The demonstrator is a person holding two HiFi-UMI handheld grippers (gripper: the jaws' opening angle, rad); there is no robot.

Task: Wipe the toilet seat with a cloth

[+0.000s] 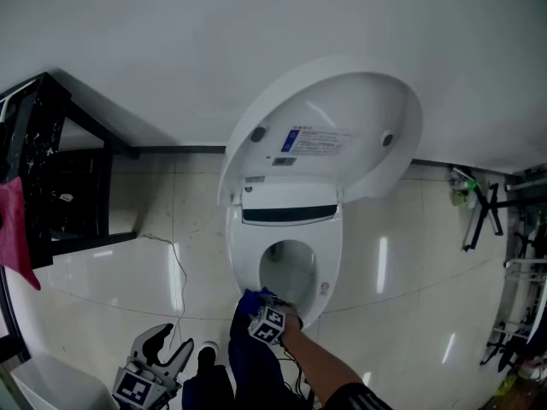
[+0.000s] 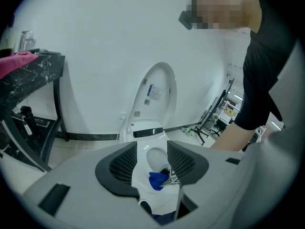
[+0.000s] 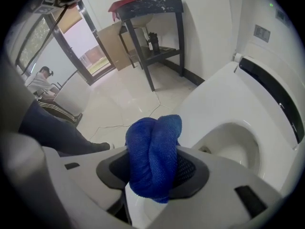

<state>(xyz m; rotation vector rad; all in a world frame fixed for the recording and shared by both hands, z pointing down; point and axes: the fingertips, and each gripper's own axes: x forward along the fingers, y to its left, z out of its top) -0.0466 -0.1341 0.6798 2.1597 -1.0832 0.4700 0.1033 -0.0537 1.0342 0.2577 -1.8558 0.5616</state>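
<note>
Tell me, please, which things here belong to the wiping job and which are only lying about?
For the job:
- blue cloth, held in the jaws of the right gripper
- toilet seat

Lying about or idle:
- black table
- red cloth on it
- floor cable
- left gripper, jaws open and empty

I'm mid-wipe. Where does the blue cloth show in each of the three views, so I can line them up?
Head view: blue cloth low centre, at the front rim of the toilet seat, held by the right gripper.
Left gripper view: small, low centre, seen beyond the open left gripper.
Right gripper view: dead centre, clamped between the jaws.
Shared landmark: the white toilet seat.
</note>
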